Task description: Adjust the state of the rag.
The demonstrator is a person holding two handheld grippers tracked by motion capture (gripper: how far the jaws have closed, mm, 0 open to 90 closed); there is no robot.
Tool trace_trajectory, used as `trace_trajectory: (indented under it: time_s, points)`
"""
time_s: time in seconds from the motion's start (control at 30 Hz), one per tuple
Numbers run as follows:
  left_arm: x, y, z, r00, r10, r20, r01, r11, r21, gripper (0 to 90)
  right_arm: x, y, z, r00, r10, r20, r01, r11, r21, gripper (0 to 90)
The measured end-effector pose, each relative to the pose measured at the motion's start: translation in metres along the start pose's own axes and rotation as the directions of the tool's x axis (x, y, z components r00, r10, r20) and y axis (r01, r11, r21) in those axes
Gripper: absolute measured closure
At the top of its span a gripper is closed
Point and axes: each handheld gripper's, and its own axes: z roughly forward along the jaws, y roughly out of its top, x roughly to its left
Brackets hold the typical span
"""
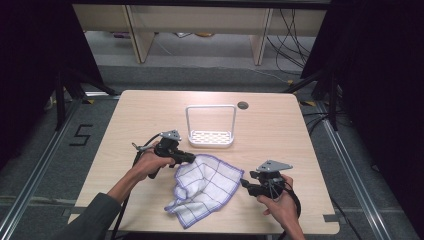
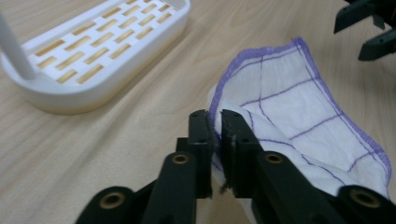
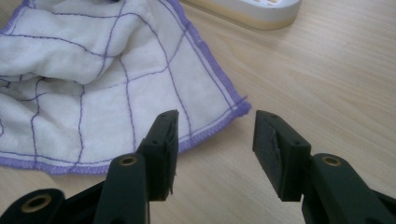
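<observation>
From the high view, the wooden table [image 1: 150, 115] carries a white cloth with purple grid lines [image 1: 207, 187], lying crumpled just below the table's centre. A white slotted rack with a tall hoop handle [image 1: 210, 131] stands at twelve o'clock from the cloth, a little apart from it. The left gripper [image 1: 189, 157] sits at the cloth's ten o'clock corner, its tips on the hem. The right gripper [image 1: 245, 183] lies at three o'clock of the cloth, its tips just beside the cloth's right corner.

In the left gripper view, the left gripper [image 2: 214, 122] has its two black jaws nearly together, with the cloth's [image 2: 299, 116] purple-stitched hem pinched in the narrow gap between them. The cloth spreads away toward two o'clock. The rack [image 2: 93, 56] lies at ten o'clock, apart from the cloth. The other gripper's dark tips show at one o'clock.

In the right gripper view, the right gripper [image 3: 215, 133] has its jaws standing well apart with bare wood between them. The cloth's [image 3: 102, 79] pointed corner lies just ahead at twelve o'clock, not between the pads. The rack's edge [image 3: 252, 14] shows at twelve o'clock, farther off.
</observation>
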Motion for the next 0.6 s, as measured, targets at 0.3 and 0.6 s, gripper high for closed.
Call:
trace_trajectory:
  time_s: [0.3,0.6]
  points:
    - [0.002,-0.007,-0.038,0.9850,-0.145,-0.093,0.140,0.9885,-0.055,46.6,0.012,0.002,-0.004,0.9999,-0.004,-0.013,0.003,1.000,-0.007,48.7]
    - [-0.012,-0.029,-0.042,0.9751,-0.199,-0.097,0.200,0.9799,-0.007,38.9,0.053,0.004,-0.007,0.9956,-0.057,-0.074,0.056,0.998,-0.014,46.0]
